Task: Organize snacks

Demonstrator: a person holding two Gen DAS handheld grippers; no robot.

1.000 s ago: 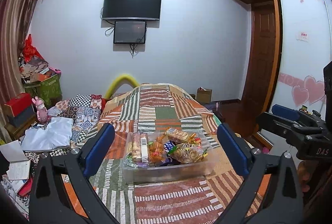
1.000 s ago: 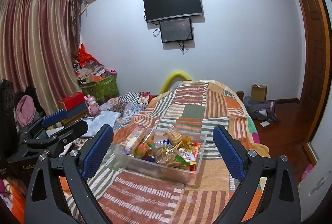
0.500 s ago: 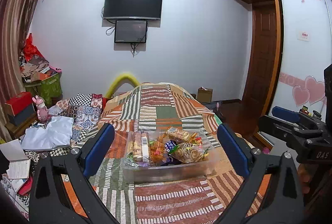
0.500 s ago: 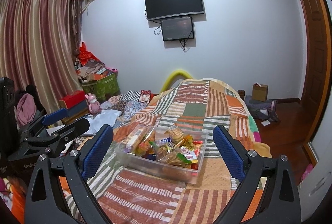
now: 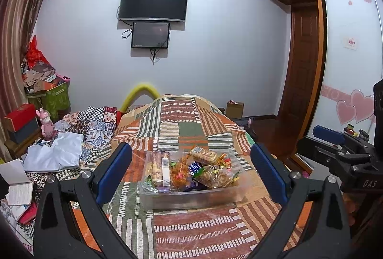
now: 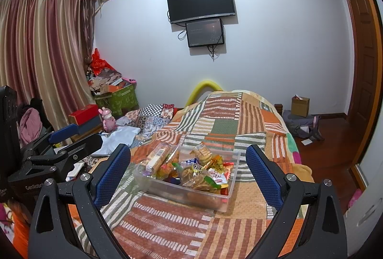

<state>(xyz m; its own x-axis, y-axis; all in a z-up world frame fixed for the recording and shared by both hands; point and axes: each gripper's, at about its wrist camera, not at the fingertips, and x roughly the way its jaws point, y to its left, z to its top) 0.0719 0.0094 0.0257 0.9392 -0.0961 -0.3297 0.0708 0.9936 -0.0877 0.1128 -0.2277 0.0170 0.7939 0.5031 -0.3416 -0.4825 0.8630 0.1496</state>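
A clear plastic bin (image 5: 191,196) full of wrapped snacks sits on the patchwork bedspread, also in the right wrist view (image 6: 191,196). A long cracker pack (image 5: 160,169) lies at its left side, and shows in the right wrist view (image 6: 155,158). Biscuit packets (image 5: 203,155) and candy bags fill the rest. My left gripper (image 5: 191,170) is open and empty, held short of the bin. My right gripper (image 6: 189,170) is open and empty too, to the right of the left one.
The striped bedspread (image 5: 191,232) stretches ahead. White cloth (image 5: 55,153) and patterned fabric lie at the bed's left. A pink toy (image 5: 46,123) and boxes stand by the curtain. A wooden door (image 5: 304,81) and wardrobe are on the right.
Both grippers have crept slightly closer to the bin and tilted a little. Jaws stay open.
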